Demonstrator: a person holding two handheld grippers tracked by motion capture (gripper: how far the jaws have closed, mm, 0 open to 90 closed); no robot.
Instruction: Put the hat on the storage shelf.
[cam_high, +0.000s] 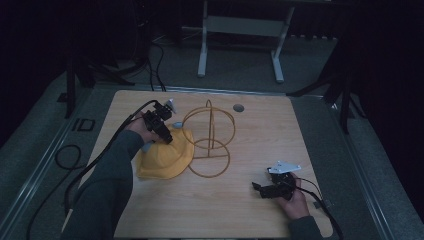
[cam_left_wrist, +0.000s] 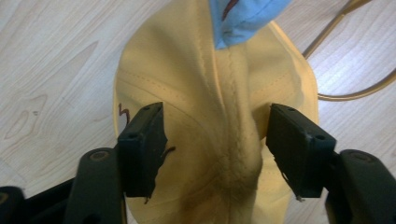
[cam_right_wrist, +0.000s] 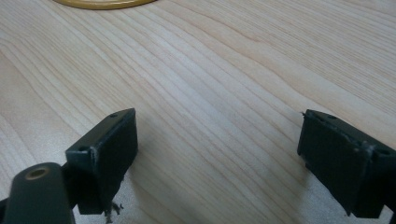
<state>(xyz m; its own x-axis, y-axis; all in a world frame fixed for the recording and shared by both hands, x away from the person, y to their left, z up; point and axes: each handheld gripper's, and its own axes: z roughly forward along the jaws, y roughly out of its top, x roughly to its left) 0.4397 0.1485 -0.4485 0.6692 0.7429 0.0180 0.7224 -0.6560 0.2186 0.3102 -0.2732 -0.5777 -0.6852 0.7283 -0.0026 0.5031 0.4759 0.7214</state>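
My left gripper over yellow cap, jaws spread wide either side of crown ridge, pads not pressing. Cap lies on table left of center, edge against gold wire stand. Blue patch cut off at top edge, can't identify. My right gripper gaping above bare wood, nothing between.

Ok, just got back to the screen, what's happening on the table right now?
A person is working over a yellow hat lying on the wooden table, beside a gold wire stand. The left gripper hangs over the hat's crown with its jaws apart, a raised fold of fabric between them but the pads not pressing on it. A bit of blue fabric shows at the hat's far end. The right gripper sits open over bare table, off to the side.
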